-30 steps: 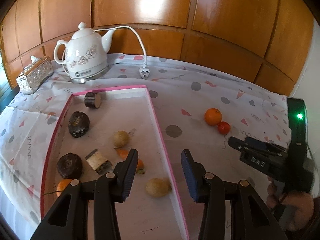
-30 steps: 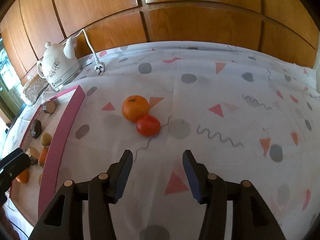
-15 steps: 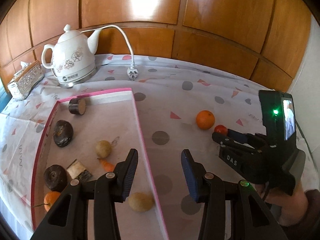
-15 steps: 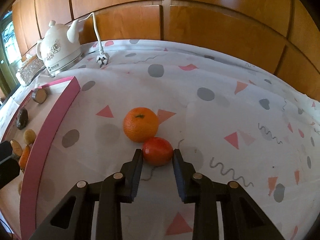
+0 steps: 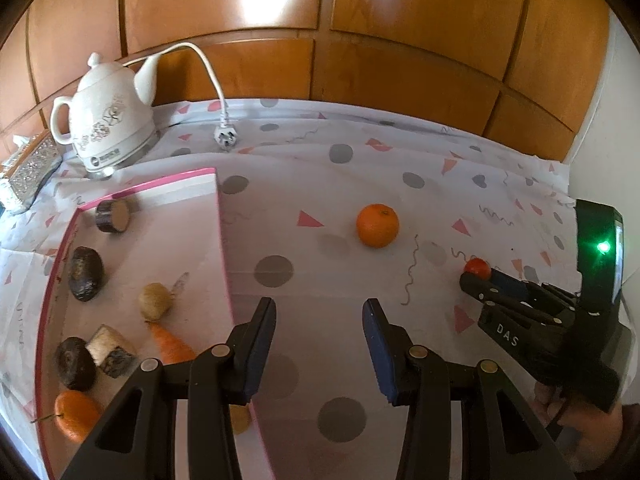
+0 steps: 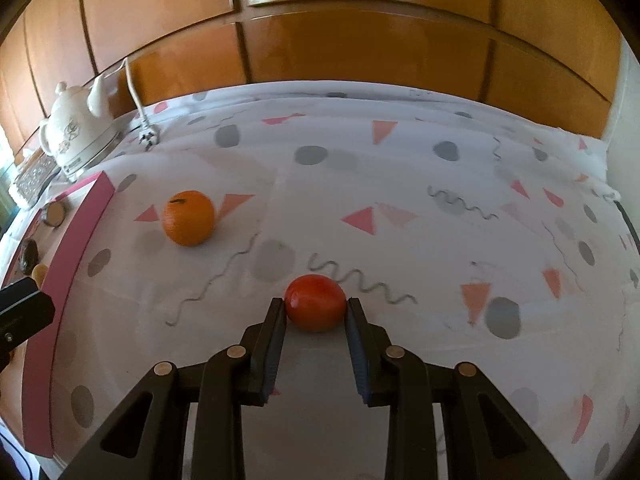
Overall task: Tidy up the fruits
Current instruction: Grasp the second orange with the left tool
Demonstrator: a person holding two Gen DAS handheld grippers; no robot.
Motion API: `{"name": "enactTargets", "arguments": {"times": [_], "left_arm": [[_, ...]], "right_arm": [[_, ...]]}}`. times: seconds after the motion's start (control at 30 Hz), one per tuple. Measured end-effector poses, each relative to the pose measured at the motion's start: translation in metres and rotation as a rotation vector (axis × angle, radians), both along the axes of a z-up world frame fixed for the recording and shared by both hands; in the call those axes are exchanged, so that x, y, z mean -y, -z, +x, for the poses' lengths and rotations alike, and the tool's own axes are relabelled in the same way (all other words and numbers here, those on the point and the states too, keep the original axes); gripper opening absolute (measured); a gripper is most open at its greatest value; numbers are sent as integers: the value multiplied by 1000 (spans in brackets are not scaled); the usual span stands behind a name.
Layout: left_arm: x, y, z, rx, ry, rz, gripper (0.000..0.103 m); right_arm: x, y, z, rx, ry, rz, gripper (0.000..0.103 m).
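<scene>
My right gripper [image 6: 315, 312] is shut on a small red tomato [image 6: 315, 302] and holds it above the cloth; it shows in the left wrist view [image 5: 477, 269] at the right. An orange [image 6: 188, 217] lies alone on the cloth, also in the left wrist view [image 5: 377, 225]. My left gripper [image 5: 319, 320] is open and empty, over the right wall of the pink-rimmed tray [image 5: 222, 240]. The tray holds two dark avocados [image 5: 85, 273], a carrot [image 5: 170, 344], a small orange [image 5: 74, 414], a potato [image 5: 154, 301] and other pieces.
A white kettle [image 5: 108, 120] with its cord and plug [image 5: 224, 140] stands at the back left, next to a silver tissue box [image 5: 28, 168]. Wooden panels [image 5: 360, 40] close the back. The patterned cloth [image 6: 440, 240] covers the table.
My right gripper closed on the tomato and pulled it right, away from the orange. My left gripper swung right, from over the tray's inside to its right wall.
</scene>
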State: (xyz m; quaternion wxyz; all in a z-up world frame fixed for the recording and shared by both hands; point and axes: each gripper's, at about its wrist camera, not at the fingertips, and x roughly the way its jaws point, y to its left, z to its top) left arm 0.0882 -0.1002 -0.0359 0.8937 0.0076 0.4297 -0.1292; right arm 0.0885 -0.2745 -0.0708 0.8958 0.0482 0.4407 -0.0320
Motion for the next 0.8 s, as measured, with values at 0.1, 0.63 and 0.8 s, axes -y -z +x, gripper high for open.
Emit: {"name": "enactTargets", "arguments": {"times": [0.1,0.63,0.8], "left_arm": [[8,3,5,-9,8,8,46],[39,23,56,-105,14,-39,53],[52,28,67,-110,32,-22,56]], "right_arm": [[3,1,-1,4,11,7,30],[6,1,-4,14,11,26,30],[6,2,-4,15,12,30,31]]}}
